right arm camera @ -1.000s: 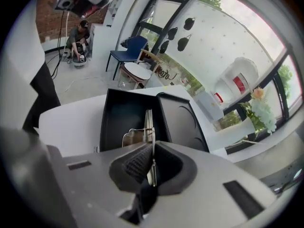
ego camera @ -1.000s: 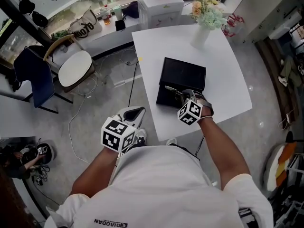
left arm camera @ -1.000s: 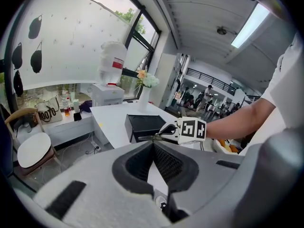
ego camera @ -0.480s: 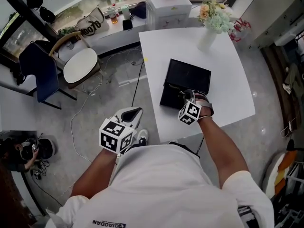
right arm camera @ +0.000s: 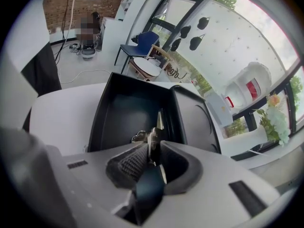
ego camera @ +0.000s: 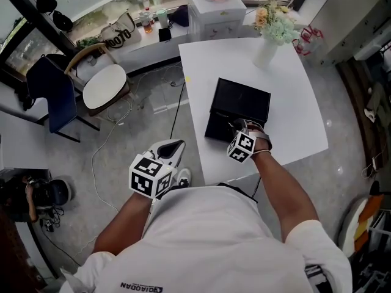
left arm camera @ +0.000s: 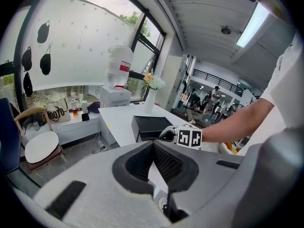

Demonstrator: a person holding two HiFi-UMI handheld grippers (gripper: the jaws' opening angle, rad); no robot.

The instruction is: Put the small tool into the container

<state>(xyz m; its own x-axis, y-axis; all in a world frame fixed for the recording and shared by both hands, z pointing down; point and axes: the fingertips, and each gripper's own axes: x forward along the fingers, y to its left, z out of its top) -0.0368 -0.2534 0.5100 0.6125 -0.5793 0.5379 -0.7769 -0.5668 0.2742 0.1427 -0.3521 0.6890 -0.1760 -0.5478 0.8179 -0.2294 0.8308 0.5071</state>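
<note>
Right tool (right arm camera: 152, 151) clamped on blue-handled blade (right arm camera: 158, 121), tip over the open black box (right arm camera: 102, 113), left tool (left arm camera: 153, 148) closed and empty; risk is the thin blade pivoting in the pads and catching the rim on release.

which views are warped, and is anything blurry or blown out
Both gripper views: heavy fisheye with black corners. Left gripper view: ceiling light blown out. Right gripper view: small tool and jaws close up and soft, container sharper. Head view: even light, mild warp.
</note>
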